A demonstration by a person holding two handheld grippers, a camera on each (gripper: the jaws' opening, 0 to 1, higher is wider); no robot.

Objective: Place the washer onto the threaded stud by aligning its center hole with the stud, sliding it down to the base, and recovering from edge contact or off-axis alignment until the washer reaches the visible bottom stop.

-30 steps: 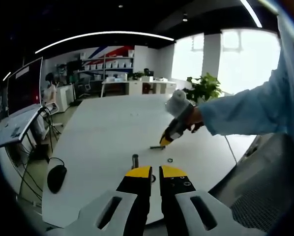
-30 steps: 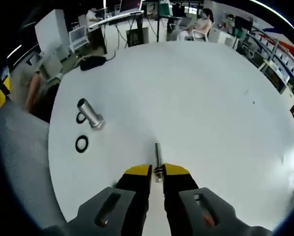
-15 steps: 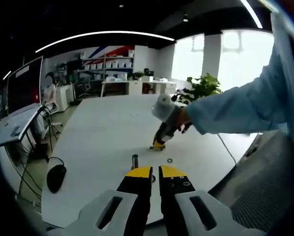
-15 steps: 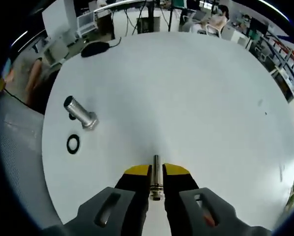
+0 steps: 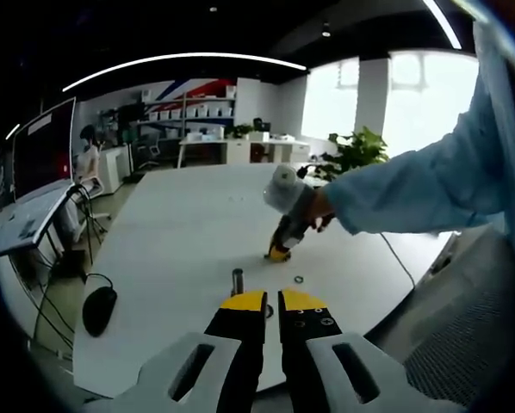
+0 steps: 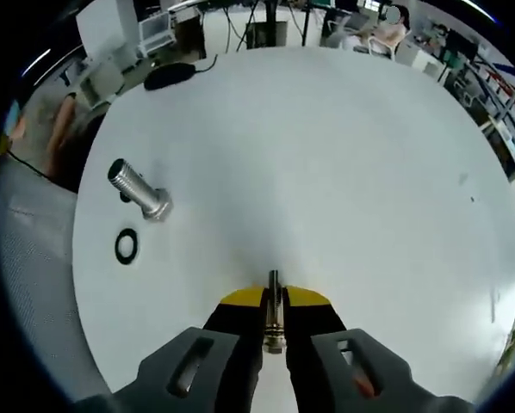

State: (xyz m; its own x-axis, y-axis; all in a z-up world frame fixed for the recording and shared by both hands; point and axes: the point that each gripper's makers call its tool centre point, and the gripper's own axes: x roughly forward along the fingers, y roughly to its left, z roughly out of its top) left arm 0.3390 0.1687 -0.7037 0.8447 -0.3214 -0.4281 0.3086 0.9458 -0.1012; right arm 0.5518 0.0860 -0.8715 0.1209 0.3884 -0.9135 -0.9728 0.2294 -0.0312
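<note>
A thin threaded metal stud [image 6: 274,308] lies along the white table [image 6: 352,163], and my right gripper [image 6: 273,297] is shut on it, its tip poking out ahead of the yellow jaw ends. To the left a thick metal cylinder [image 6: 139,189] stands on a flanged base, with a black washer [image 6: 126,245] flat on the table beside it. In the left gripper view, a hand holds my right gripper [image 5: 278,251] nose-down on the table. My left gripper [image 5: 264,301] hangs shut, just short of the cylinder [image 5: 237,280], with a washer [image 5: 298,280] to its right.
A black mouse [image 5: 99,310] lies near the table's left edge. A grey mesh chair [image 5: 468,327] stands off the table's right side. A light blue sleeve [image 5: 421,194] crosses in from the right. Desks, monitors and seated people lie beyond the table.
My right gripper has slid forward over the thin stud that lay ahead of it and closed on it. My left gripper has stayed still.
</note>
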